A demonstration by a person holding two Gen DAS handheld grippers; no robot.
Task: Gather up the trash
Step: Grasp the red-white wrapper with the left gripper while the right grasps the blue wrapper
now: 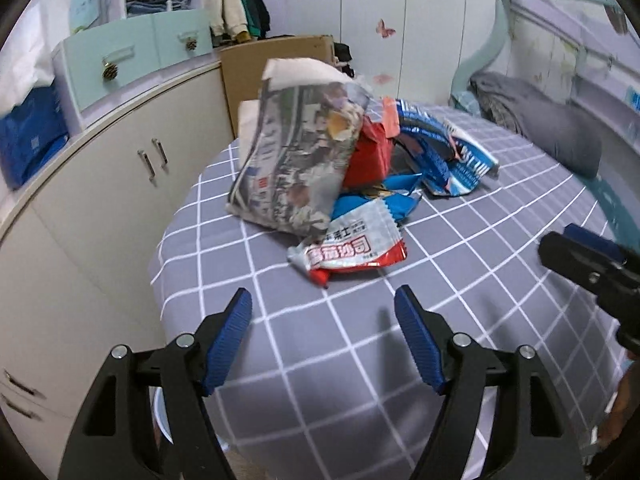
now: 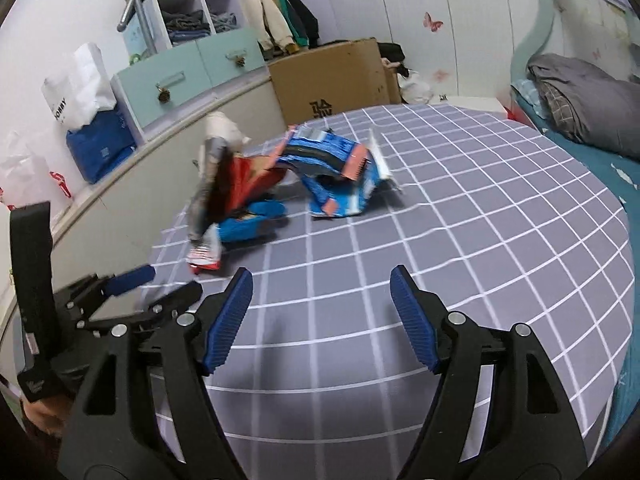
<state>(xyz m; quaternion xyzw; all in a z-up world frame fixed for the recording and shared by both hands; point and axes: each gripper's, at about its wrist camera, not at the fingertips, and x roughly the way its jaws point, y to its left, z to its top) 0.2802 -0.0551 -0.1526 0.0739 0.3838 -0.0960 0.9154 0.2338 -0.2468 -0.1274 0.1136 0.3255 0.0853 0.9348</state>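
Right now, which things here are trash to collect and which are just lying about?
Trash to collect: grey printed bag, red-and-white wrapper, red packet, blue wrappers.

Just lying about: cardboard box, grey blanket, blue bag.

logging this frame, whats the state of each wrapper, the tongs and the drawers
left tongs: open, empty, above the sheet
right tongs: open, empty
grey printed bag: propped up, crumpled, on the pile
white and red wrapper: lying flat, nearest the left tongs
blue wrapper: torn open, crumpled
red packet: wedged in the pile
mint drawers: shut
cardboard box: upright beside the bed
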